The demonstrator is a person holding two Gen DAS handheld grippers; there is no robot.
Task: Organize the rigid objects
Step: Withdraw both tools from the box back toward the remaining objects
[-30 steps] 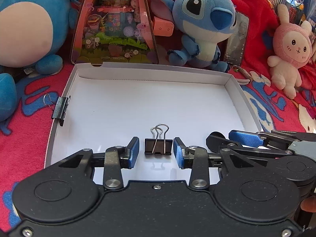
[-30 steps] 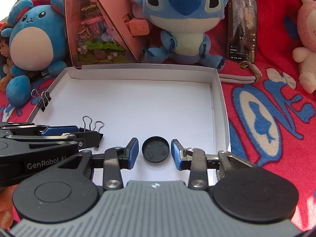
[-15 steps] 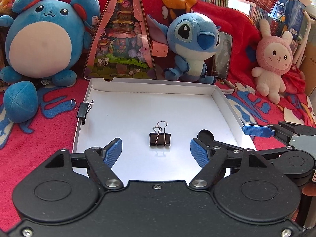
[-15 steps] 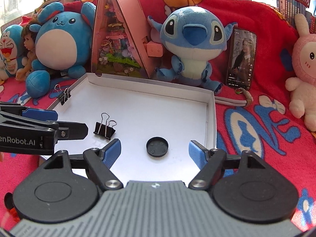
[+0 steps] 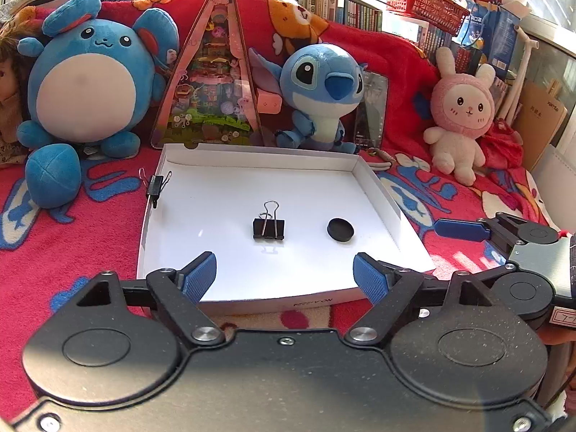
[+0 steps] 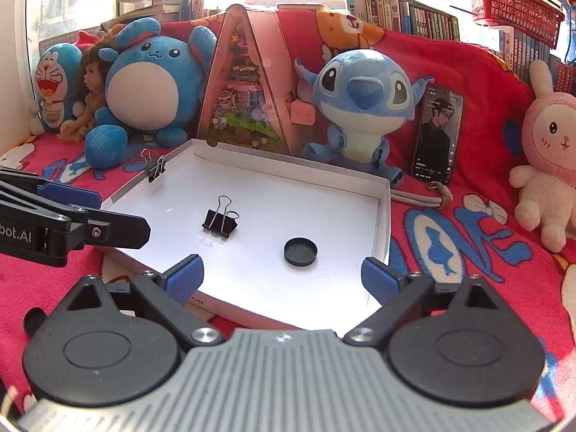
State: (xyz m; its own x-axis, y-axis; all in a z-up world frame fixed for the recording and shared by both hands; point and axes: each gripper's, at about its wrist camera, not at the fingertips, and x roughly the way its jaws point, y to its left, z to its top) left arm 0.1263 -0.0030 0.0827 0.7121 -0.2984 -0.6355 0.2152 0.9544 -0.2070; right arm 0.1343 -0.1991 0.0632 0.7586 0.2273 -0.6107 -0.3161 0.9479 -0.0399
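A white shallow box lid lies on the red blanket. Inside it stand a black binder clip and a round black cap. A second binder clip is clipped on the lid's left wall. My left gripper is open and empty, over the lid's near edge. My right gripper is open and empty, also at the near edge. Each gripper shows at the side of the other's view.
Plush toys line the back: a blue round one, Stitch and a pink rabbit. A pink triangular toy house and a phone lean there. A small black cap lies on the blanket at the left.
Both grippers opened wide, let go of the binder clip and the black cap, and pulled back and up from the lid. The clip and cap stay standing in the lid.
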